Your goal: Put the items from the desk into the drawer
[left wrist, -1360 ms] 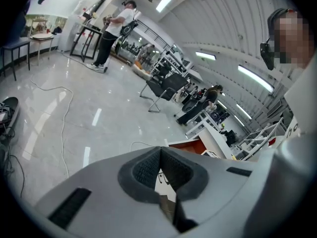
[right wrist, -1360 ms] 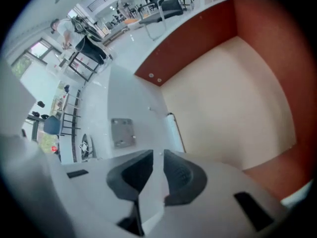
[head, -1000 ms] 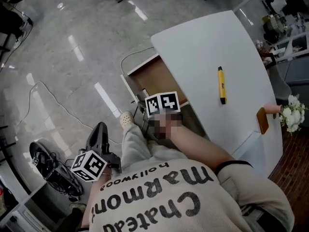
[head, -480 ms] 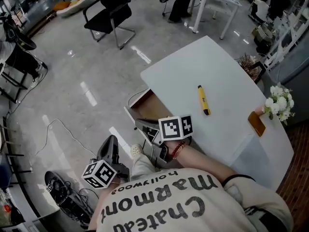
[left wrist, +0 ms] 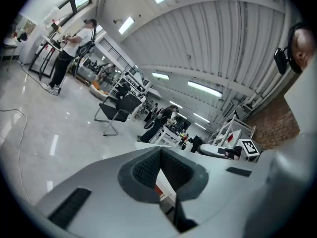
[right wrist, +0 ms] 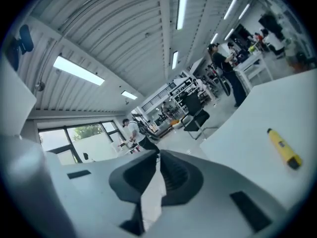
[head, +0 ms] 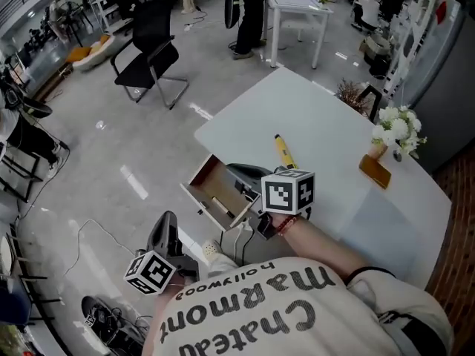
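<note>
1. Read as the start of the first pick: drawer (head: 211,193) already open under the edge of the desk (head: 312,102), nothing carried in either gripper.
2. Saw the right gripper (right wrist: 158,154) with jaws just beginning to part, all but together, nothing between them. Saw the left gripper (left wrist: 161,149) closed on nothing, held low and well apart from the desk.
3. Found the yellow marker (head: 283,151) lying flat on the desk near the edge above the drawer, just beyond the right gripper's tagged cube (head: 288,191). Noted a flat brown item (head: 375,172) farther right, beside the white flowers (head: 397,127).
4. Took the marker's long axis to run slantwise across the desk, up-left to down-right in the head view, with a dark tip seemingly at the far end.
5. Judged the next move to call for wider jaws, a dip toward the desktop, and a close across the barrel rather than along it.
</note>
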### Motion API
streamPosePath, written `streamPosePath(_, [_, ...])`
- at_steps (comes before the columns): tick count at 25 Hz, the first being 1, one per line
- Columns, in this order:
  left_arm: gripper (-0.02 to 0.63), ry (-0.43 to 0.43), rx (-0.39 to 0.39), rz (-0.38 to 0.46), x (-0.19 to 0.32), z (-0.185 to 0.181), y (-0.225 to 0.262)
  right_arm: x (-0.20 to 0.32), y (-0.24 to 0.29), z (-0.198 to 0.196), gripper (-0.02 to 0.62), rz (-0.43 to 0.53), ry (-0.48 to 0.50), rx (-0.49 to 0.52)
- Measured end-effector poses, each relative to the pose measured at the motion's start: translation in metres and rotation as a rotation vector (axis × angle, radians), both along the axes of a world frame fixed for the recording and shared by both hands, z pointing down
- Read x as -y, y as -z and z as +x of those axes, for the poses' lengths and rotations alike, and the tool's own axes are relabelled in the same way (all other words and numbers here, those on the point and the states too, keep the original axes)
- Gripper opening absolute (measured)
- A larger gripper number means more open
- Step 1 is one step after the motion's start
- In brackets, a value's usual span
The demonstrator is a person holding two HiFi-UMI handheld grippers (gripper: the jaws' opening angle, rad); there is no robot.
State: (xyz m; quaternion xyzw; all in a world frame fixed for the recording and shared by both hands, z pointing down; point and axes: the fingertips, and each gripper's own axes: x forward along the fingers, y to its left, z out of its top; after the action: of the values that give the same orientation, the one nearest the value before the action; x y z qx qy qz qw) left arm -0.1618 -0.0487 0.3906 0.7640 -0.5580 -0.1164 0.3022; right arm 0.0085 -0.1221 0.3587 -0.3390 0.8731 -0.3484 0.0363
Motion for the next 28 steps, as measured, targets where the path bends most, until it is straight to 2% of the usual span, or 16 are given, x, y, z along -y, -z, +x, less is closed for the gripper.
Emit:
streamPosePath(3, [0.002,-0.038,-0.007,0.016,-0.003,0.02,0.003,-0.008,-0.011,0.041,0.077,-0.017,-0.084,-0.043])
streamPosePath(7, [0.002,-0.099,-0.018,0.001,0.002,0.039,-0.005,-0.011,-0.035,0.086,0.143,-0.094,-0.206,-0.057])
streamPosePath(10, [0.002,-0.156,-0.031,-0.024,0.019,0.051,-0.018,-0.007,-0.061,0.118,0.157,-0.15,-0.303,-0.089])
streamPosePath(12, [0.002,-0.198,-0.036,-0.044,0.032,0.056,-0.025,-0.005,-0.078,0.134,0.166,-0.172,-0.369,-0.147])
streamPosePath(17, [0.002,-0.306,-0.041,-0.083,0.07,0.064,-0.033,0.0,-0.116,0.163,0.187,-0.242,-0.501,-0.316])
streamPosePath(25, [0.002,-0.416,-0.016,-0.104,0.14,0.062,-0.041,0.027,-0.155,0.199,0.215,-0.339,-0.679,-0.451])
streamPosePath(28, [0.002,-0.43,-0.01,-0.116,0.16,0.054,-0.047,0.041,-0.165,0.207,0.247,-0.356,-0.7,-0.496])
